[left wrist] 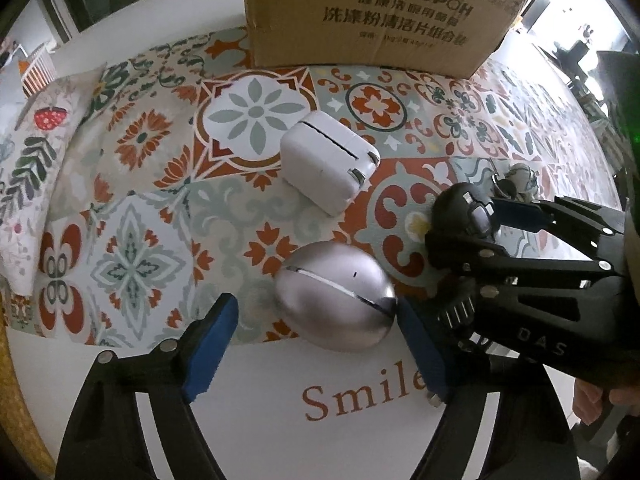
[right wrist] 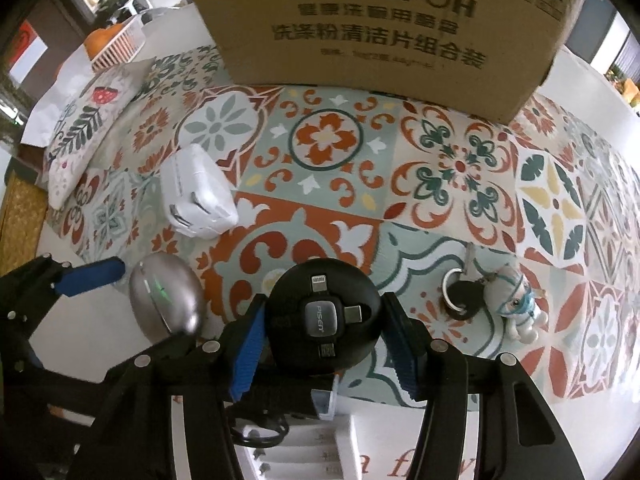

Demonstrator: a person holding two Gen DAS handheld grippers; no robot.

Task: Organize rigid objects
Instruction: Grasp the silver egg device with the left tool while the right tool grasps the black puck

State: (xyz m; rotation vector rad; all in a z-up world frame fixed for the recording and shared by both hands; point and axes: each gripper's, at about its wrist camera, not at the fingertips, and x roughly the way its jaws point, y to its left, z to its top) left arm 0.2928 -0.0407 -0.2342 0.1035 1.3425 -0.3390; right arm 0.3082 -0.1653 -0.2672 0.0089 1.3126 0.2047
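Right, nearest the left tongs [left wrist: 316, 344]: a smooth silver egg-shaped case [left wrist: 336, 296] with a thin seam, lying between the blue ribbed pads. The right pad touches its end, the left pad stands clear of it, so the tongs are apart, not clamped. It rests where the patterned mat meets the white strip printed "Smile" [left wrist: 362, 394]. The right tongs [right wrist: 326, 344] have their pads against both sides of a round matte black cable adapter puck [right wrist: 322, 316] marked "PISEN", connector tips folded around its hub; clamped on it. Just right of it, a black key on a ring [right wrist: 460, 296] with a small white figurine keychain [right wrist: 516, 304]. Further off, a glossy white square charger [left wrist: 326, 160] with folded metal prongs, lying on its side. The surface wears a tile-print mat [right wrist: 460, 168], orange, green, white. Farthest, a brown cardboard box [right wrist: 380, 20] printed "KUPOH" with Chinese text.
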